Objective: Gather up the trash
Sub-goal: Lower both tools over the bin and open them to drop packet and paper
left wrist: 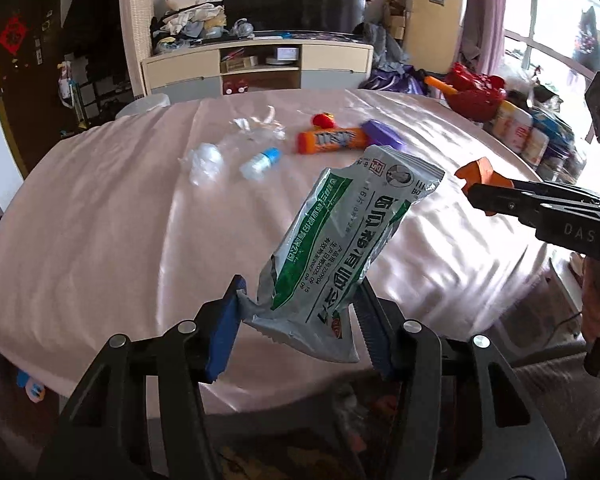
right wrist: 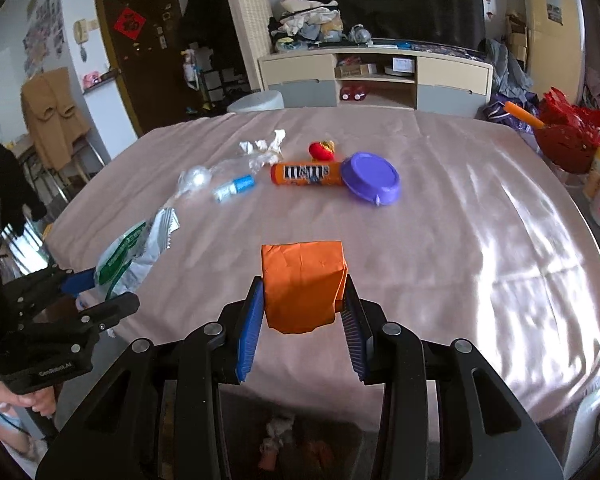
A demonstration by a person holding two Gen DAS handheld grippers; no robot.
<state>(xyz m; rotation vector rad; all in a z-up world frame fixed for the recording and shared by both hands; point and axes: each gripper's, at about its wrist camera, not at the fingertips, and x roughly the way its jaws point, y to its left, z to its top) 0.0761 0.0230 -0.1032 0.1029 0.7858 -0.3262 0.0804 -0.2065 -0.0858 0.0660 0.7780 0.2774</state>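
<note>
Left gripper [left wrist: 300, 320] pinches the light, crinkly green-and-silver foil sachet [left wrist: 340, 248] by its lower edge above the pink-clothed table [left wrist: 100, 220]; right gripper [right wrist: 302, 320] clamps the soft orange paper packet [right wrist: 302, 280], judged crushable.

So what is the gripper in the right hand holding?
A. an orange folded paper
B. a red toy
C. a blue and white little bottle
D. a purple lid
A: in the right wrist view the right gripper has its jaws closed on the orange folded paper, lifted above the table, while the purple lid lies farther away on the cloth.
</note>
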